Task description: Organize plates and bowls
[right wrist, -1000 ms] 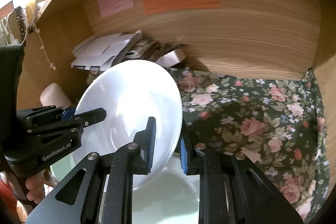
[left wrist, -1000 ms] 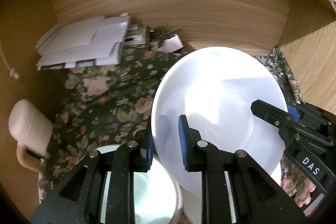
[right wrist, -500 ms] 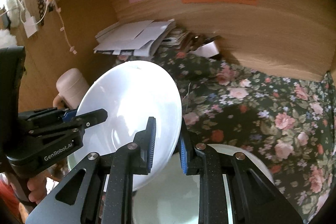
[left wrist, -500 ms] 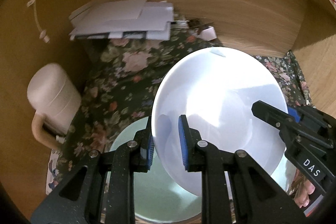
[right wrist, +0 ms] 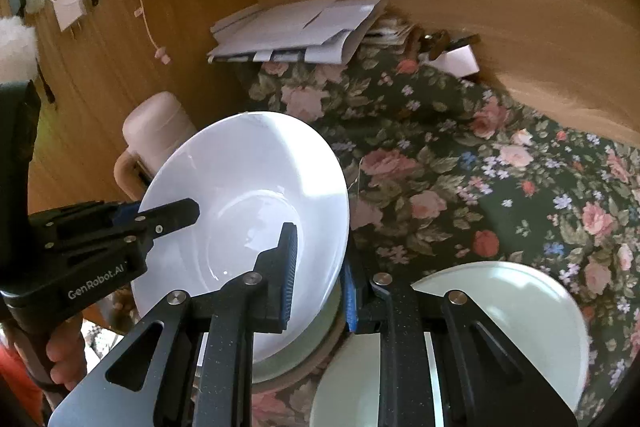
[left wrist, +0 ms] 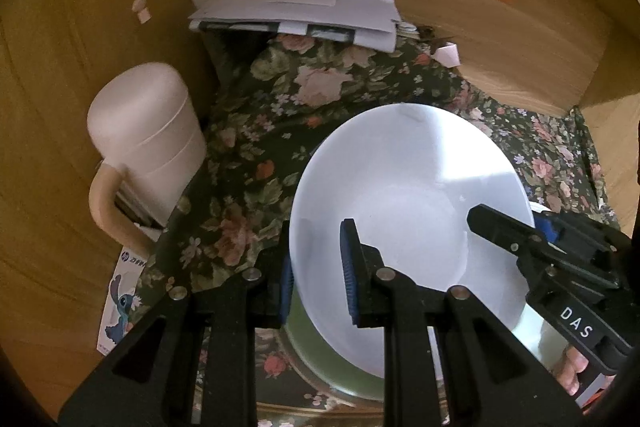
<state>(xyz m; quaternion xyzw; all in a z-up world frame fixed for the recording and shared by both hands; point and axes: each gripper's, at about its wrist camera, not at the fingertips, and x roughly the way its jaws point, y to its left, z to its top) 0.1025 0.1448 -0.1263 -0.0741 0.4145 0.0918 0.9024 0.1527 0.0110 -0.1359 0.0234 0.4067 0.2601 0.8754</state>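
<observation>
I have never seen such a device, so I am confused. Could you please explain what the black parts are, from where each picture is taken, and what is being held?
A person holds two black hand tools, each with two gripping fingers and a camera looking along them. One picture comes from the left gripper, the other from the right gripper. Both are closed on opposite edges of one white plate, held tilted above a pale green plate. A flowered cloth covers the surface. On it lie another pale bowl, a pink lidded mug and a paper pile.
</observation>
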